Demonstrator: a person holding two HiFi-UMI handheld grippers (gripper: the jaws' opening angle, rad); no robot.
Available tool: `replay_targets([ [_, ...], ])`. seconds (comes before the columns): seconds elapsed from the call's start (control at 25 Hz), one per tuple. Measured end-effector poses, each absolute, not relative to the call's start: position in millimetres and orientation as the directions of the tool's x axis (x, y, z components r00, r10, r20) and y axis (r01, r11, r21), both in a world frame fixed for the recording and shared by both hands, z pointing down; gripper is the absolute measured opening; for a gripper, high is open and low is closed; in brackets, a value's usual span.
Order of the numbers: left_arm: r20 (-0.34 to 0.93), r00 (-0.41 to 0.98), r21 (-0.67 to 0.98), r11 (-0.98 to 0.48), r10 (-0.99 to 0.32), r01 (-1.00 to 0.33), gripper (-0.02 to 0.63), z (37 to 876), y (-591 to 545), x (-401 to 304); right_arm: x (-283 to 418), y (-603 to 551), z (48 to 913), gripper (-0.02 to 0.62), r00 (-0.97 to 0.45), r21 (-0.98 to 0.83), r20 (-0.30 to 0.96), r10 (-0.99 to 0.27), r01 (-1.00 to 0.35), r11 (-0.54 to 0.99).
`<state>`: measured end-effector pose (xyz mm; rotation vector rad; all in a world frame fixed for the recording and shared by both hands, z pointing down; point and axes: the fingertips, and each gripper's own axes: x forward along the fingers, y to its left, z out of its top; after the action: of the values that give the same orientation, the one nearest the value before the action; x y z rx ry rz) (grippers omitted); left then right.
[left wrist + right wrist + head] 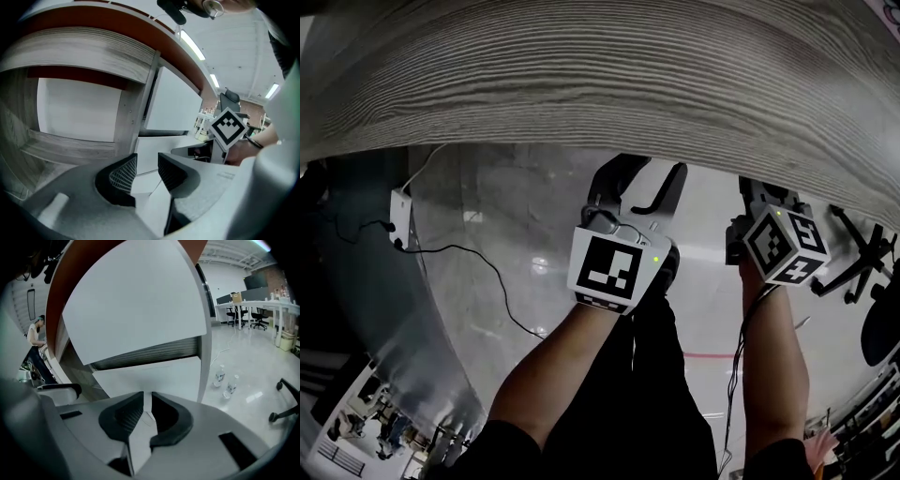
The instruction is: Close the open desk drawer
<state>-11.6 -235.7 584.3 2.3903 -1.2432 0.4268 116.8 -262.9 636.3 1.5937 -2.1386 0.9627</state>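
1. Closest to the head camera, two forearms (553, 375) reach forward. Each carries a marker cube (607, 267) printed with black-and-white square patterns.
2. The left tool (147, 173) has its jaws spread. Only air lies between the ribbed pads (123, 176), and the right tool's cube shows off to its right.
3. The right tool (146, 414) has its jaws drawn close, with a thin slit left between them and nothing pinched.
4. The drawer (159, 373) shows as a white front just beyond the right tool's tips. It sits below a grey ribbed band and a larger white panel. How far it stands out cannot be told.
5. The bench (600, 84) has a grey wood-grain top that overhangs both tools in the head view. The drawer sits beneath it.
6. Farther off is a glossy grey floor (516, 216) with a black cable (487, 272) trailing across it.
7. Well beyond the drawer, two clear bottles (219, 376) stand on that floor, with an office chair (286, 401) base to their right.
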Motion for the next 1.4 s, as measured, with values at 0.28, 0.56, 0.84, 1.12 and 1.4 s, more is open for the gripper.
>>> replay_targets([
  [0.28, 0.469, 0.554, 0.225, -0.514, -0.688, -0.828, 0.144, 591, -223, -16, 123, -278, 637, 0.035, -0.315, -0.322, 0.609, -0.728, -0.937, 0.136],
  [0.56, 0.436, 0.568, 0.205, -0.538, -0.698, -0.818, 0.105, 571, -217, -22, 116, -272, 624, 0.037, -0.339, -0.315, 0.595, -0.729, -0.933, 0.177],
  [0.84, 0.427, 0.638, 0.171, -0.636, -0.64, -0.753, 0.006, 515, -191, -27, 94, -226, 553, 0.036, -0.386, -0.287, 0.552, -0.739, -0.92, 0.267],
  [1.12, 0.432, 0.656, 0.186, -0.651, -0.619, -0.736, 0.006, 398, -134, -53, 70, -161, 411, 0.035, -0.463, -0.28, 0.495, -0.736, -0.886, 0.369],
  [1.4, 0.38, 0.692, 0.16, -0.692, -0.615, -0.703, 0.006, 246, -86, -68, 42, -105, 250, 0.035, -0.51, -0.257, 0.441, -0.739, -0.86, 0.44],
])
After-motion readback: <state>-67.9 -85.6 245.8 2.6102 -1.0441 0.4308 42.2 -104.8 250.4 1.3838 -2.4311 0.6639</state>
